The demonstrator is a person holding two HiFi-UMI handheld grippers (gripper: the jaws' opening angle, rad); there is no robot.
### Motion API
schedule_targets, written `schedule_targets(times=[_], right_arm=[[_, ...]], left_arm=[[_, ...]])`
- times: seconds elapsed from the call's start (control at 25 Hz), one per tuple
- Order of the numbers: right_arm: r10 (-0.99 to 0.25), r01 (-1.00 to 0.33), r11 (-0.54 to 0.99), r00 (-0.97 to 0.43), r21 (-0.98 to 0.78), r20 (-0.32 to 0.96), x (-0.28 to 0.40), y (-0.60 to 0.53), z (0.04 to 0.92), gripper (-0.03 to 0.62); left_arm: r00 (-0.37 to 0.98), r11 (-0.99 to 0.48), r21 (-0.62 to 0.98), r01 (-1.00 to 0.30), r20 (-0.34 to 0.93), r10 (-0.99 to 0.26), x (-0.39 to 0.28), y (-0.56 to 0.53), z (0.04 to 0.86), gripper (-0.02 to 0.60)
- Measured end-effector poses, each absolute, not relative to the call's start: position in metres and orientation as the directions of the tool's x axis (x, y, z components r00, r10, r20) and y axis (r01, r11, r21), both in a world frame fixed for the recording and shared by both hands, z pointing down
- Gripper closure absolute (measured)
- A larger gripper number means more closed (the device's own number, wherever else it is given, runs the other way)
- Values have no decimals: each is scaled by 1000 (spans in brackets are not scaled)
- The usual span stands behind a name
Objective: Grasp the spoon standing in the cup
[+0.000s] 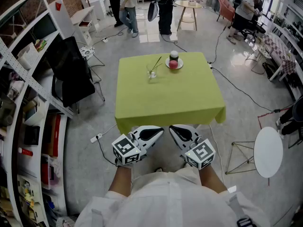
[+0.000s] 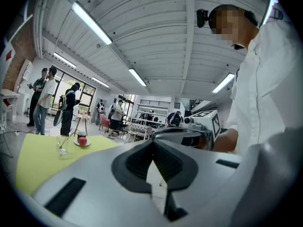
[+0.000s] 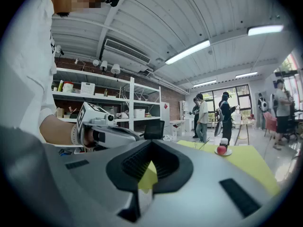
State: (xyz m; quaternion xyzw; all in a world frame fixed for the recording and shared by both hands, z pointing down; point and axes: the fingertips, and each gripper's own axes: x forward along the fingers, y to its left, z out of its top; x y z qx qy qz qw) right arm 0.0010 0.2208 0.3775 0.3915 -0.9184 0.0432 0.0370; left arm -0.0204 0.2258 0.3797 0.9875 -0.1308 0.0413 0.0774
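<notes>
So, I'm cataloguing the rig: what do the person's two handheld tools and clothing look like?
Both the left tool and right tool are smooth pale grey, tapering forward, with black ribbed pads inside. Each carries a cube with black-and-white square markers. The person wears a white top.

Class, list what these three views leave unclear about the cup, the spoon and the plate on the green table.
- Spoon, head view: too small to tell which end is up.
- Cup, all views: too small to show any contents.
- Dark-topped thing behind the red fruit on the plate, all views: too small to identify.
- Table, left gripper view: much hidden by the left gripper body.
</notes>
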Motion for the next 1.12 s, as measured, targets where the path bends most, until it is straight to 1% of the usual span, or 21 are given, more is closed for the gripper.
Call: schedule_targets(times=[0.64,0.76,0.92,1.12], right_arm=[[-722,-732,680,-680,-49,128,4,215,386,591],[-716,-725,685,-688,-75,119,2,214,384,591],[-694,-698,700,-714,-151,88,0,214,385,589],[-683,-692,708,-722,-142,112,-6,211,387,589]], left_arm=[[966,-955,154,-252,97,-240,-16,223,385,578],[967,-956,155,-250,97,-237,-17,221,384,578],[967,-956,159,-247,104,-233,-18,221,389,578],[965,-953,168,-254,105,-238,-24,219,390,578]])
